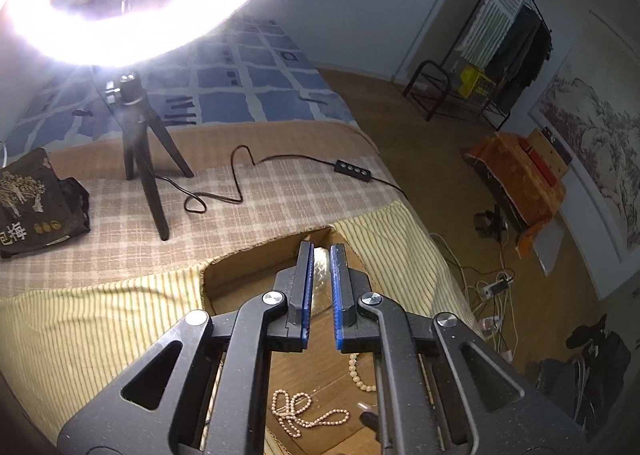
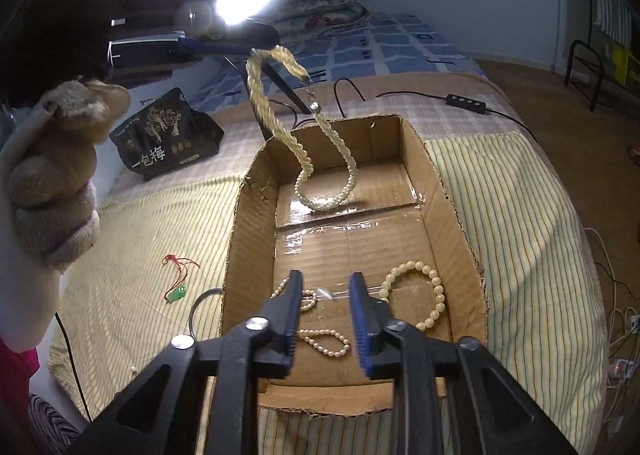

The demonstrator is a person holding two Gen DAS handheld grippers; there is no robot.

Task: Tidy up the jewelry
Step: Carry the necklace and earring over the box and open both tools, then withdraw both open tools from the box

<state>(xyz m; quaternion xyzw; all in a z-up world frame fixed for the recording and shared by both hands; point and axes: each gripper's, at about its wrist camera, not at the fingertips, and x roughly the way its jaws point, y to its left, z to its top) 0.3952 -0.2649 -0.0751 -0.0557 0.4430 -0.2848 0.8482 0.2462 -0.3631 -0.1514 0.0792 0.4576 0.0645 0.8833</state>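
While the left gripper [image 2: 256, 39] holds a twisted pearl necklace [image 2: 320, 159] by its upper bend, the strand hangs as a long loop over the far end of the cardboard box [image 2: 456, 207]. In the right wrist view the loop's lowest part reaches the glossy taped floor of the box; whether it rests there or only grazes it cannot be told. The long axis of the necklace runs nearly vertical, from the pinch point down into the box. In the left wrist view the left gripper's blue pads [image 1: 307, 283] stand close together with a narrow gap, and the strand itself is hidden from that camera; the pinch is judged from the right wrist view.

The right gripper [image 2: 324, 319] hangs low over the near end of the same box with its jaws spread and nothing between them. Directly below and ahead of it lie 3 items on the box floor: a small pearl chain [image 2: 324, 343], a bead bracelet [image 2: 430, 295] to its right, and a thin clear piece [image 2: 324, 292] that cannot be identified.

Outside the box, on the striped cloth [image 2: 520, 215] to the left, lies a red cord with a green pendant [image 2: 178, 291]. It is judged the next item to collect, and the left gripper is the nearer side.
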